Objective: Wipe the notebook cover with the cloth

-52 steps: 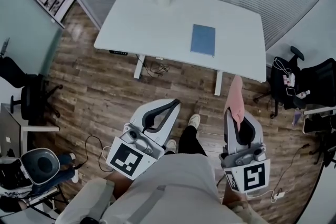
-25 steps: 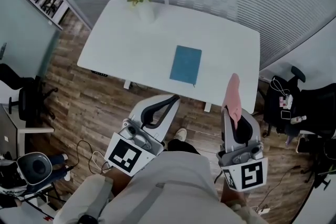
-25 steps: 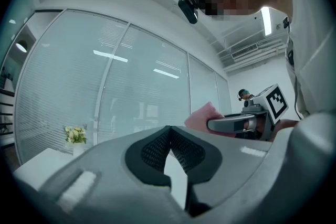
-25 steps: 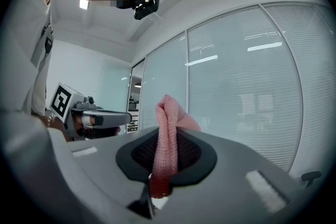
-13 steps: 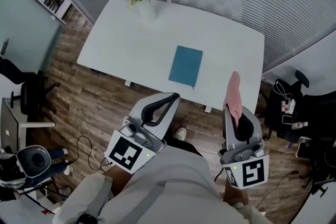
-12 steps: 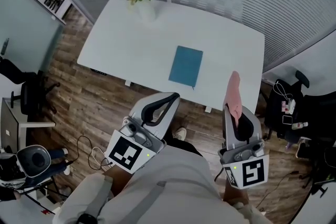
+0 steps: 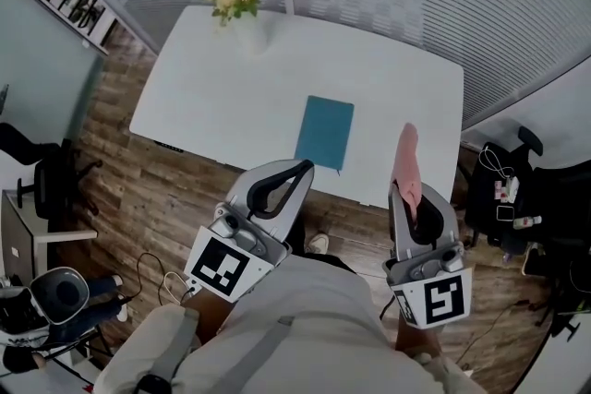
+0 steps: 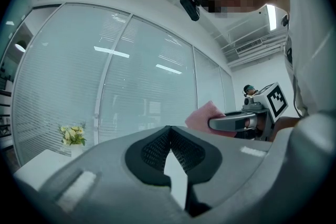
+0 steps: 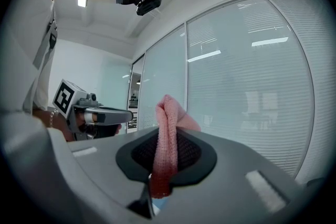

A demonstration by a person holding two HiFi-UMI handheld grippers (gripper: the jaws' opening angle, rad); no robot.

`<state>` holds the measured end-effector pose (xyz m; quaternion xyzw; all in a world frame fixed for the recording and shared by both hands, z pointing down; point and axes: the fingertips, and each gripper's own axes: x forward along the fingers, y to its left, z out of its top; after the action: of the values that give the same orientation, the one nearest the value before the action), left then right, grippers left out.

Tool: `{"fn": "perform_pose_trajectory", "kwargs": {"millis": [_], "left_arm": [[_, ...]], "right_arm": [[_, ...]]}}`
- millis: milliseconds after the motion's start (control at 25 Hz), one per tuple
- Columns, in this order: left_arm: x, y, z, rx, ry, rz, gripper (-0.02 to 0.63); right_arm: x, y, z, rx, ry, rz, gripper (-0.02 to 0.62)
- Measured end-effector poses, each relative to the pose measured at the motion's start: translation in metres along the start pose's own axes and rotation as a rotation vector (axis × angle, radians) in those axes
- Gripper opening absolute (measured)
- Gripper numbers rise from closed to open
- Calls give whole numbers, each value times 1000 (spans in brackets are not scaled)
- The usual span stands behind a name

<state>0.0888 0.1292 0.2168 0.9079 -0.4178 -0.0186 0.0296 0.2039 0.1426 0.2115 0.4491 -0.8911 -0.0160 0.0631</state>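
The notebook (image 7: 324, 133), a teal one, lay flat and closed on the white table (image 7: 212, 78), close to the near edge. Nothing rested on its cover. A vase of flowers (image 7: 235, 0) stood at the far left corner, well apart from it.

The right gripper (image 7: 413, 198) was held short of the table, by the person's body, over the wooden floor (image 7: 157, 189). Its jaws were pressed together on the pink cloth (image 9: 167, 139), which ran between the dark pads and stood up past the tips in a folded bunch (the right gripper view showed this plainly). From the head view the top of the cloth overlapped the table's near edge, to the right of the notebook and clear of it, not touching the cover.

The left gripper (image 7: 294, 171) was also held back from the table, its tips pointing towards the notebook's near left corner and apart from it. Its jaws met at the tips with nothing between them, leaving only a narrow gap lower down between the pads (image 8: 152, 152). The notebook lay ahead of both grippers, roughly between their lines.
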Motion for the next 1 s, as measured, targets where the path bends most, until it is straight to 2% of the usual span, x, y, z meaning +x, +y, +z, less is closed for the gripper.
{"fn": "perform_pose_trajectory", "kwargs": {"millis": [240,720,1000], "left_arm": [[31,52,5,3,-9,-38,0],[79,168,-8,-46,3,-120,-1],[86,178,-16,-45,22,-183,-1]], "right_arm": [[58,-14,7,-20,8,-24,34],[184,-24,9,-38,39,-83,34],[201,-22,10,-49,37,-129,34]]}}
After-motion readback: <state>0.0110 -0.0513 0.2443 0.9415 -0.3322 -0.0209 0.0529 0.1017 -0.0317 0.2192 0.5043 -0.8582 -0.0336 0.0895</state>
